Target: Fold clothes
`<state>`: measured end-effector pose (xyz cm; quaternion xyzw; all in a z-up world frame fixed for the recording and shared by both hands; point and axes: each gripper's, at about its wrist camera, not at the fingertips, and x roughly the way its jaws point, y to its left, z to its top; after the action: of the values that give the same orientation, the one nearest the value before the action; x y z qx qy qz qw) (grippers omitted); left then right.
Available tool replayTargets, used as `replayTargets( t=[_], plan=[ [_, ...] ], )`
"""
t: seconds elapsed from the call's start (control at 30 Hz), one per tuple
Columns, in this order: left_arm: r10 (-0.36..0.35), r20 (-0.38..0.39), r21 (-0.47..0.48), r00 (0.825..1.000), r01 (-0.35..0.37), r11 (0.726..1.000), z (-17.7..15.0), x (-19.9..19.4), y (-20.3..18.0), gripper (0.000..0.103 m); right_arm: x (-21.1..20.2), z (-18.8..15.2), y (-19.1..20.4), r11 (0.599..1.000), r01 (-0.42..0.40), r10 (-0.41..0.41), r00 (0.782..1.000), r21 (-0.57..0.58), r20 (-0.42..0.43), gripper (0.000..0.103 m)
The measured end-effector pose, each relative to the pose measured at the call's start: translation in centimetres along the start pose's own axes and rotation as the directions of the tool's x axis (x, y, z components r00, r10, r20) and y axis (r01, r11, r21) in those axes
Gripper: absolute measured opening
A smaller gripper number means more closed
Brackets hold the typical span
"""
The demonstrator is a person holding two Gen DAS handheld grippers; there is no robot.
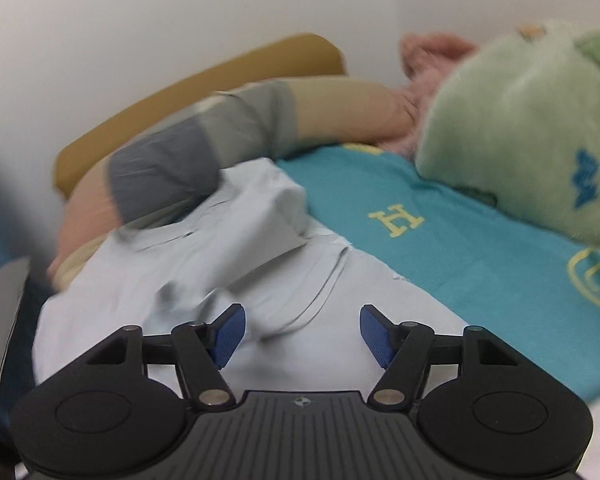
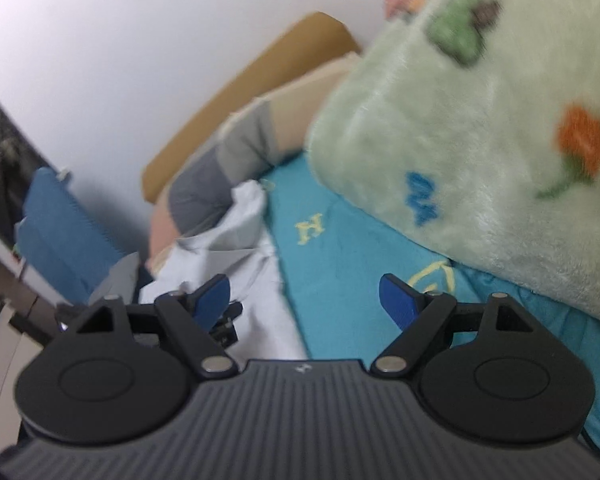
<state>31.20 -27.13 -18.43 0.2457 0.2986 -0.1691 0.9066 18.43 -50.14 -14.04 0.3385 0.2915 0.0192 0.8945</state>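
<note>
A pale blue garment (image 1: 228,264) lies crumpled on a teal bed sheet (image 1: 440,216) with yellow letters. My left gripper (image 1: 302,334) hovers just over the garment's smoother part. Its blue pads stand apart, with cloth below them but none pinched between. In the right wrist view the same garment (image 2: 236,232) sits left of centre, its edge running along the teal sheet (image 2: 340,248). My right gripper (image 2: 305,302) is open over that edge, with nothing between its fingers. Both views are blurred.
A thick green fleece blanket (image 1: 520,120) (image 2: 480,120) is heaped at the right, on the sheet. A grey, beige and pink striped pillow (image 1: 204,148) (image 2: 220,168) lies behind the garment against a tan headboard (image 1: 204,80). A blue object (image 2: 56,224) stands beside the bed at left.
</note>
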Motion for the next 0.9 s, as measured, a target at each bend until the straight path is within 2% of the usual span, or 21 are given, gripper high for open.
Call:
replayTargets(
  t=[0.1,0.17,0.23,0.27,0.3,0.33,0.37,0.47,0.53,0.6,0.67,0.73,0.8,0.9],
  plan=[
    [-0.002,-0.027,0.117,1.0,0.005,0.993,0.5,2.7,-0.8,0.063,1.9,0.0,-1.1,0.998,0.005,-0.004,1.0,0.064,-0.022,0.084],
    [-0.013,-0.013,0.104,1.0,0.014,0.994,0.8,3.7,-0.5,0.063,3.1,0.0,-1.5,0.995,0.007,-0.003,0.999,0.097,-0.032,0.084],
    [-0.014,-0.014,0.048,1.0,0.015,0.999,1.1,4.6,0.0,0.061,3.8,-0.1,-1.6,0.995,0.027,-0.024,0.999,0.097,-0.033,0.084],
    [-0.006,-0.015,0.028,1.0,0.007,1.0,1.2,5.0,0.1,0.049,4.1,-0.2,-1.5,0.995,0.042,-0.04,0.999,0.088,-0.03,0.084],
    [0.002,-0.017,0.007,1.0,-0.002,1.0,1.3,5.3,0.3,0.032,4.2,-0.4,-1.4,0.996,0.058,-0.057,0.998,0.072,-0.02,0.084],
    [0.005,-0.023,-0.008,1.0,-0.005,1.0,1.5,5.5,0.3,0.023,4.3,-0.6,-1.4,0.995,0.073,-0.072,0.997,0.063,-0.016,0.084],
    [0.002,-0.032,-0.018,0.999,-0.003,1.0,1.8,5.6,0.3,0.006,4.5,-0.7,-1.6,0.995,0.081,-0.08,0.997,0.064,-0.018,0.084],
    [0.002,-0.025,-0.047,1.0,-0.004,0.999,2.9,4.7,0.6,0.003,4.6,-1.1,-2.4,0.991,0.098,-0.095,0.995,0.087,-0.038,0.084],
    [-0.01,0.032,-0.117,0.999,0.013,0.993,3.6,2.5,2.4,0.003,4.2,-1.3,-2.5,0.99,0.11,-0.107,0.993,0.085,-0.039,0.084],
    [-0.02,0.097,-0.213,0.995,0.041,0.976,4.3,0.1,4.8,0.003,3.9,-1.4,-2.4,0.99,0.113,-0.11,0.993,0.079,-0.036,0.084],
    [-0.009,0.143,-0.354,0.99,0.06,0.933,4.7,-1.8,8.4,0.003,3.6,-1.5,-2.2,0.991,0.11,-0.108,0.994,0.075,-0.031,0.084],
    [0.049,0.157,-0.499,0.986,0.037,0.866,5.1,-2.7,12.2,0.003,3.3,-1.4,-1.6,0.991,0.103,-0.101,0.994,0.082,-0.035,0.084],
    [0.097,0.119,-0.628,0.988,0.0,0.778,5.3,-2.3,16.1,0.003,3.0,-1.6,-0.9,0.992,0.093,-0.091,0.995,0.081,-0.033,0.084],
    [0.198,0.012,-0.743,0.98,-0.124,0.658,4.9,0.0,20.4,0.003,2.6,-1.9,0.6,0.997,0.076,-0.076,0.997,0.024,-0.017,0.084]
  ],
)
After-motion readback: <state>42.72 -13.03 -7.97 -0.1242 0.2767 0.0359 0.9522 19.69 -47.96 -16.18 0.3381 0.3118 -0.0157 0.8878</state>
